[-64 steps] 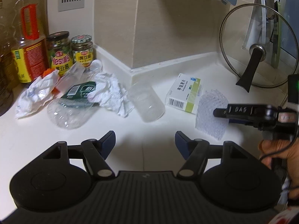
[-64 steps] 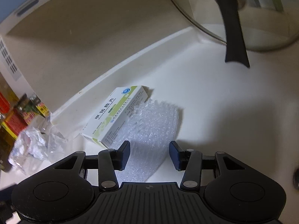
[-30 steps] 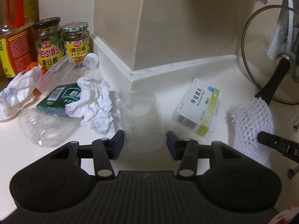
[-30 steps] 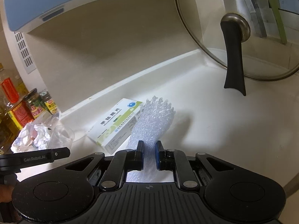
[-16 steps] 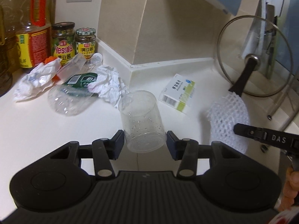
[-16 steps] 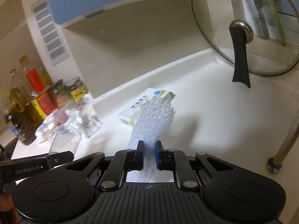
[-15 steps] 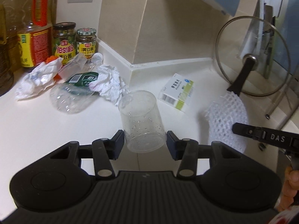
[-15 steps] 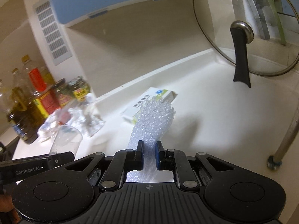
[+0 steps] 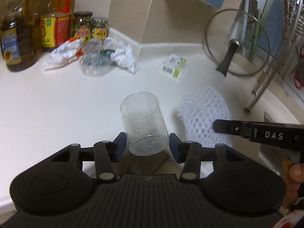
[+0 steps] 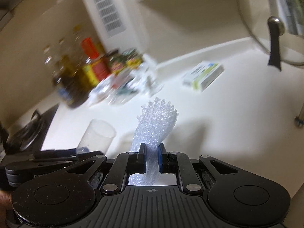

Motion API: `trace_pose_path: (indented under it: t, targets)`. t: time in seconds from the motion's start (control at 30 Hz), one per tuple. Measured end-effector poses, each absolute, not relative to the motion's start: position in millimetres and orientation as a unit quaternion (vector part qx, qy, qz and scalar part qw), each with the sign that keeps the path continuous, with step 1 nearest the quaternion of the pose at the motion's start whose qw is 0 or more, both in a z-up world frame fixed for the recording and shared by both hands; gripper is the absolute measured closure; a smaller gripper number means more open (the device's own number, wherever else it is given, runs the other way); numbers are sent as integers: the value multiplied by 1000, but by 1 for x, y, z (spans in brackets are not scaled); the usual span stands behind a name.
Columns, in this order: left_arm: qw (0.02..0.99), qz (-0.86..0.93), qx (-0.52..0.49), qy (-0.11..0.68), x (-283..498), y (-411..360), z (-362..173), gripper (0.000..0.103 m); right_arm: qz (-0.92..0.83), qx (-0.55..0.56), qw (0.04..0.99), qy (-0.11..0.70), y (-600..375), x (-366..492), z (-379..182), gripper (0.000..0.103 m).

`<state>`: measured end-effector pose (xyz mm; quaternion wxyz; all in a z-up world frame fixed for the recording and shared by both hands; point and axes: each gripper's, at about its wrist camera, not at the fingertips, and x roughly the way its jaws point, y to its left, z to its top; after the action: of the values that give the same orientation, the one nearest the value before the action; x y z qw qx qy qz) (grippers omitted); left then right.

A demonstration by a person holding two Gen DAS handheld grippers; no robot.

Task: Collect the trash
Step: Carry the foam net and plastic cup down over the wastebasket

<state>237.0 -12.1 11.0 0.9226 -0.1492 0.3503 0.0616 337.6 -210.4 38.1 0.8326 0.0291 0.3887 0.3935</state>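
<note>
Both grippers have drawn back from the wall since a second ago, each carrying its piece of trash out over the white tabletop (image 9: 57, 104).

Left gripper (image 9: 147, 146) is closed part-way on a clear plastic cup (image 9: 144, 122), its blue pads against the cup's base, mouth pointing away; right gripper (image 10: 152, 158) is pinched nearly shut on a white foam fruit net (image 10: 153, 127), which stands up out of the jaws beside the cup. Beyond the cup lies a white-and-green cardboard medicine box (image 9: 173, 66); left of the box sit crumpled white paper (image 9: 126, 57), a crushed clear plastic bottle (image 9: 95, 64) and a crumpled white wrapper (image 9: 62, 56), with sauce jars (image 9: 89, 27) and oil bottles (image 9: 18, 39) behind. Right of the box, a glass pot lid with a black handle (image 9: 235, 43) leans on the wall.
</note>
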Motion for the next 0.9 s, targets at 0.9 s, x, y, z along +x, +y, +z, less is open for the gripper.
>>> trace_pose_path:
  t: [0.9]
  targets:
    - [870, 50, -183, 455, 155, 5, -77, 58, 431, -163, 757, 464, -157, 245, -66, 91]
